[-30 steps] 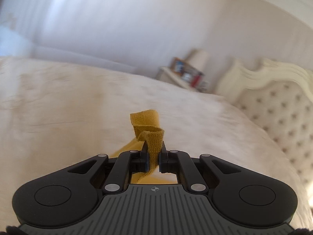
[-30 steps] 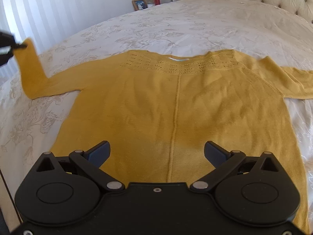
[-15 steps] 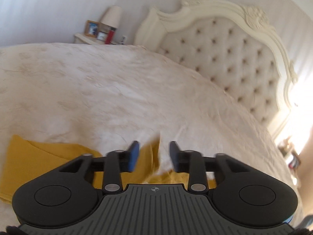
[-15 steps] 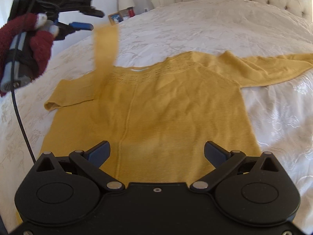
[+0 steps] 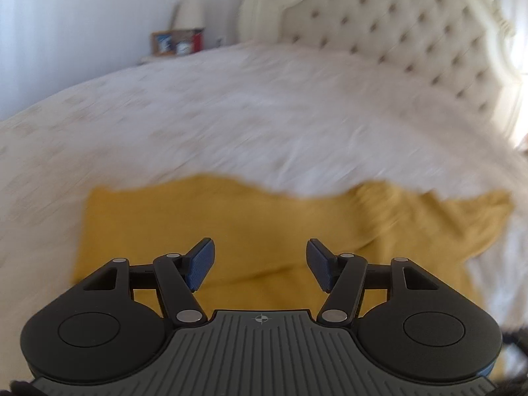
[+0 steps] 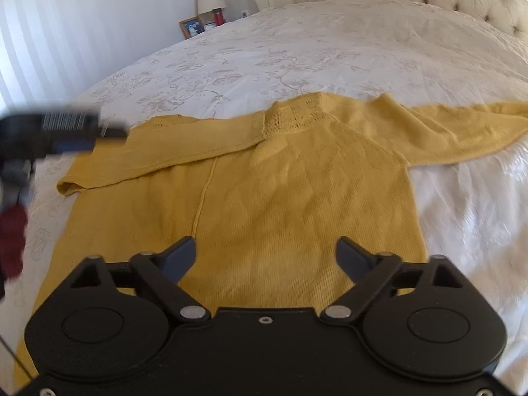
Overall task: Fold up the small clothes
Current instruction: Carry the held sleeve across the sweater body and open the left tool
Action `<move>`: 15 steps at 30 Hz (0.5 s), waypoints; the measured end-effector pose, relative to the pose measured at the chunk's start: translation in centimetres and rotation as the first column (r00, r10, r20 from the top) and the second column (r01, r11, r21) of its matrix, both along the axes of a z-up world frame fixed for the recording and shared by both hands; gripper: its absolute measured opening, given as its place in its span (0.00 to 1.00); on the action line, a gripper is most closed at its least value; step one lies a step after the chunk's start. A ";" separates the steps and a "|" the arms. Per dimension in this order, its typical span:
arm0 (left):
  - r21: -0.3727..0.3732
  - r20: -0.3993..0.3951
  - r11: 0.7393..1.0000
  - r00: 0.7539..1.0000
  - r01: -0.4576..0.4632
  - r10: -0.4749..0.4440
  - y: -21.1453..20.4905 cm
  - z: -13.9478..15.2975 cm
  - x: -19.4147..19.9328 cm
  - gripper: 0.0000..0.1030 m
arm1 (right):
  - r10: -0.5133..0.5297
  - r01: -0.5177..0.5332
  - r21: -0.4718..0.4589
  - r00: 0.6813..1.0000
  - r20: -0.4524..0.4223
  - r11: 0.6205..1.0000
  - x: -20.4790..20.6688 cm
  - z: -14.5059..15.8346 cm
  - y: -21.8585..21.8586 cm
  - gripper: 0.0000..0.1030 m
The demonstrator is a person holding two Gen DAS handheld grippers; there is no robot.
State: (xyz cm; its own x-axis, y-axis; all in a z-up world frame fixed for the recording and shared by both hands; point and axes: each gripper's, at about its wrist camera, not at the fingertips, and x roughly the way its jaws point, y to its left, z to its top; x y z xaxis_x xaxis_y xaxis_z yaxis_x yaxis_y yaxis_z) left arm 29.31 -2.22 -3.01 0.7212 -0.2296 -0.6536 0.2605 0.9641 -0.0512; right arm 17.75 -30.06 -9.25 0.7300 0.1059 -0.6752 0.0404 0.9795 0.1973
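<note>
Knitwear like this yellow sweater (image 6: 280,198) is looking soft and floppy to us. We are opening the left gripper (image 5: 260,267) jaws and narrowing the still-spread right gripper (image 6: 265,260) jaws, all empty; we are eyeing the two-o'clock sleeve (image 6: 462,125) cuff.

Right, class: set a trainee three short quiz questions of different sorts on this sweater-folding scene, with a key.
1. True or false: the left sleeve lies folded across the chest of the yellow sweater.
2. Which sleeve is spread out on the bedspread? A. the left one B. the right sleeve C. neither
3. Fill in: the left tool, its jaws opening, holds ____.

Key: 1 true. 2 B. 3 nothing; the right tool, its jaws closing, is empty too, above the sweater's lower part.
</note>
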 end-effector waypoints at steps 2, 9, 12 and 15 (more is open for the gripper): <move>0.043 -0.031 0.997 0.998 -0.059 0.060 2.1 -1.7 -0.1 0.58 | 0.003 -0.003 -0.008 1.000 -0.005 1.000 1.3 0.2 0.1 0.80; 0.078 -0.079 0.979 0.978 -0.188 0.194 7.7 -4.8 1.5 0.58 | 0.032 -0.032 -0.051 0.999 0.018 0.998 6.3 0.8 0.7 0.70; 0.083 -0.077 0.981 0.980 -0.177 0.183 8.2 -5.2 2.4 0.60 | 0.048 -0.046 -0.049 0.998 0.034 0.998 8.6 0.6 0.9 0.70; 0.050 -0.067 0.980 0.979 -0.190 0.193 9.1 -5.9 2.7 0.63 | 0.060 -0.057 -0.072 0.997 0.043 0.996 11.0 0.5 1.1 0.70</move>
